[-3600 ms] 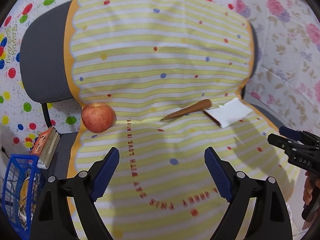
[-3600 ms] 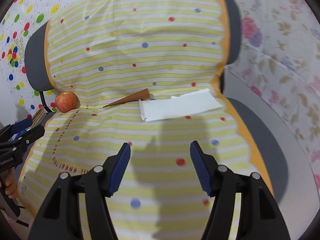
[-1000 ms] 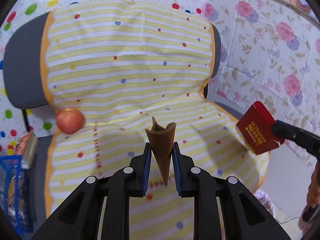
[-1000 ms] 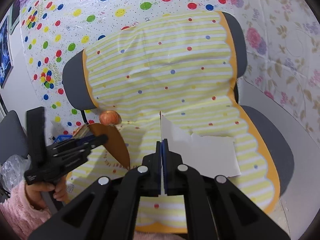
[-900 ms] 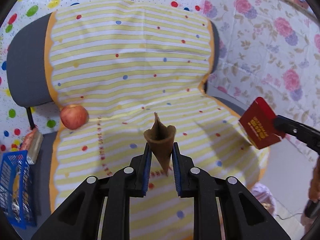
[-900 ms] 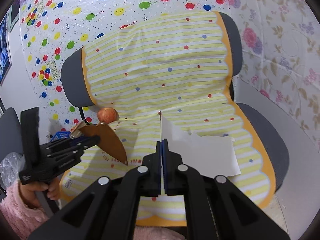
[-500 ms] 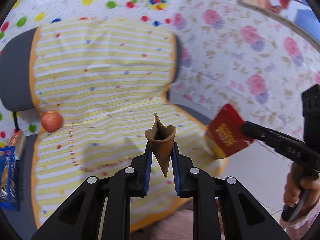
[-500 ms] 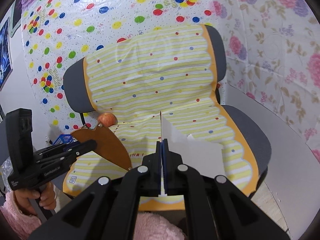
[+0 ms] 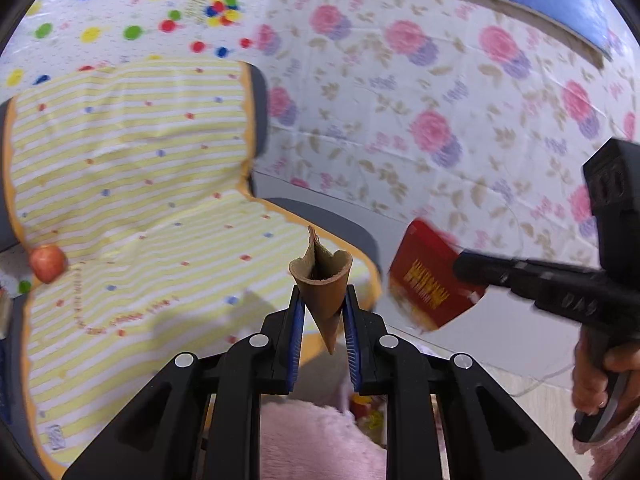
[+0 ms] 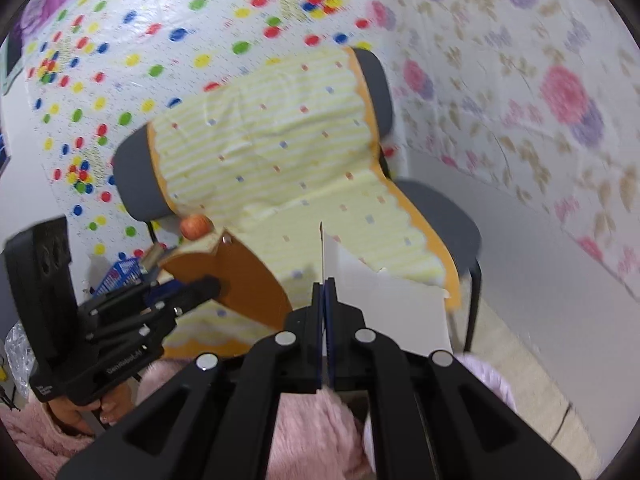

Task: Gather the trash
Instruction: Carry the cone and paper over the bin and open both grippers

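A brown paper cone [image 9: 321, 295] stands point down between the blue pads of my left gripper [image 9: 322, 309], which is shut on it. The right wrist view shows the same cone [image 10: 240, 276] at the left, in the left gripper [image 10: 204, 285]. My right gripper [image 10: 325, 292] is shut on the edge of a flat carton [image 10: 384, 304] whose near face is white. From the left wrist view this carton [image 9: 430, 282] is red with yellow print and hangs from the right gripper [image 9: 466, 268]. Both grippers are held in the air, off the chair.
A grey chair draped in a yellow striped cloth [image 9: 140, 200] [image 10: 280, 160] has a red apple [image 9: 47, 263] [image 10: 195, 227] at its left edge. A blue basket [image 10: 120, 272] stands beside the chair. Pink fuzzy clothing [image 9: 320, 440] is below the grippers. Flowered wall [image 9: 440, 120] to the right.
Both grippers have drawn back from the chair and swung to the right, each still carrying its item. The chair now lies further off and to the left.
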A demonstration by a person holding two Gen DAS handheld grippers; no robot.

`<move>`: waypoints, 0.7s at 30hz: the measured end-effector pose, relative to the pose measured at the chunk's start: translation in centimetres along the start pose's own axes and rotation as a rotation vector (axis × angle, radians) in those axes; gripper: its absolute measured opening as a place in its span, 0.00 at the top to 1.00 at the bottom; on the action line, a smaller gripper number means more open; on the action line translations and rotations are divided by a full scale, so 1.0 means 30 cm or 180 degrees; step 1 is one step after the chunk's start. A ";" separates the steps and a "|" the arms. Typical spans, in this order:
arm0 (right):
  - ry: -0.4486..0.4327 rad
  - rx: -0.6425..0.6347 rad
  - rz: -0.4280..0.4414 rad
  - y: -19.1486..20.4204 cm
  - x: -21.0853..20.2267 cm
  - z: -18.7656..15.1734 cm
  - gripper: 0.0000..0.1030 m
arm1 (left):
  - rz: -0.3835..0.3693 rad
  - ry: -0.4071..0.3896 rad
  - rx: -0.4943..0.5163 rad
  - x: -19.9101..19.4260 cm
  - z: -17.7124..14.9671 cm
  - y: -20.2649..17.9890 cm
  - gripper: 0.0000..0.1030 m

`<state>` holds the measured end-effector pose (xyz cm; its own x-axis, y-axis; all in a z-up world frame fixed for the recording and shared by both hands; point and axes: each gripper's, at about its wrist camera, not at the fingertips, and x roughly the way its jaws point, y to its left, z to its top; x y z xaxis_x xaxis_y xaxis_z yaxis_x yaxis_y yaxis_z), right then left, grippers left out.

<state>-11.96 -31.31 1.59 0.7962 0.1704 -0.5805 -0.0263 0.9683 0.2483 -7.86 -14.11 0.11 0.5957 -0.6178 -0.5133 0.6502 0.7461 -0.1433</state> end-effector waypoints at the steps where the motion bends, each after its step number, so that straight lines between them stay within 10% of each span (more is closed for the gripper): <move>1: 0.0046 0.0049 -0.0028 -0.015 0.002 -0.023 0.98 | -0.0045 0.0028 0.0017 0.011 -0.007 -0.015 0.80; 18: 0.0473 0.0702 -0.0235 -0.273 0.118 -0.235 0.97 | -0.0247 0.0417 0.0285 0.185 -0.077 -0.178 0.80; 21: 0.0539 0.0744 -0.0338 -0.303 0.140 -0.246 0.77 | -0.0253 0.0461 0.0296 0.205 -0.082 -0.185 0.80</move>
<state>-12.84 -38.05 -8.82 0.6746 0.1176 -0.7287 0.2070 0.9175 0.3397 -8.95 -21.45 -4.32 0.4708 -0.6267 -0.6210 0.7374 0.6660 -0.1130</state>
